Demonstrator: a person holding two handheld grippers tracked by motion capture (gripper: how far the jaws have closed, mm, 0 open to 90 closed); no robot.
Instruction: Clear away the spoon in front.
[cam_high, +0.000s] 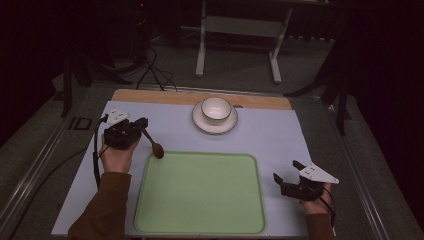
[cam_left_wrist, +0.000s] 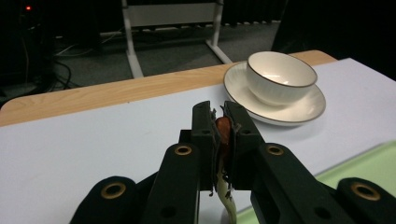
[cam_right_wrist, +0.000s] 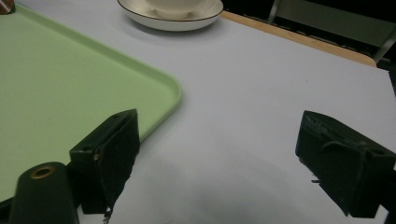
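Near the tray's (cam_high: 200, 192) far left corner, the left gripper (cam_high: 141, 125) pinched a wooden spoon (cam_high: 153, 143) by its handle, bowl end hanging just over the rim. The right gripper (cam_high: 286, 176) rested spread wide by the tray's right edge. Lowering the spoon flat before letting go would likely stop it rolling.

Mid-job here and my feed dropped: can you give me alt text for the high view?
The left gripper holds a brown wooden spoon by its handle, bowl end down at the far-left corner of an empty green tray. A white bowl sits on a saucer beyond the tray, and the right gripper rests open on the grey mat.
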